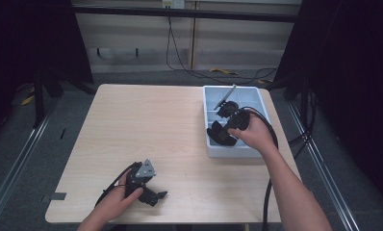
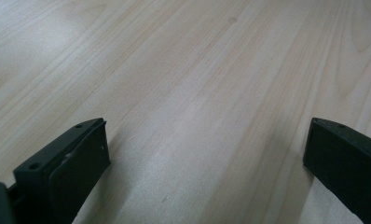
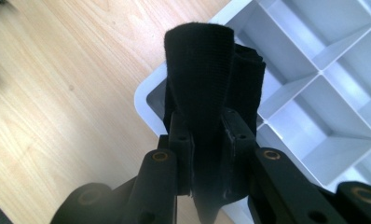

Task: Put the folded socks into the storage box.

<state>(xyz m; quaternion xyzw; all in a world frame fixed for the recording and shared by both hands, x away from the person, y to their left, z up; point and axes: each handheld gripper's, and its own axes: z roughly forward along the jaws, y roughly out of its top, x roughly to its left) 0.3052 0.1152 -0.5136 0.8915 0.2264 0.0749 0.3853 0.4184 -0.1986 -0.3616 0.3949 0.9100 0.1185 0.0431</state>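
Tongs [image 3: 207, 154] grip black cloth [image 3: 200, 74] over tray [image 3: 314, 84].

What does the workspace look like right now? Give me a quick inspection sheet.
Surface: light wooden table, bare wood across the middle.
Job's things: folded black cloth; grey divided tray at the table's right edge.
Clutter: nothing seen.
Grippers: right hand-held gripper shut on the black cloth above the tray; left hand-held gripper open, low over the table.
Cables: black cable trailing beside the right forearm.
Surroundings: dark curtains, grey floor.
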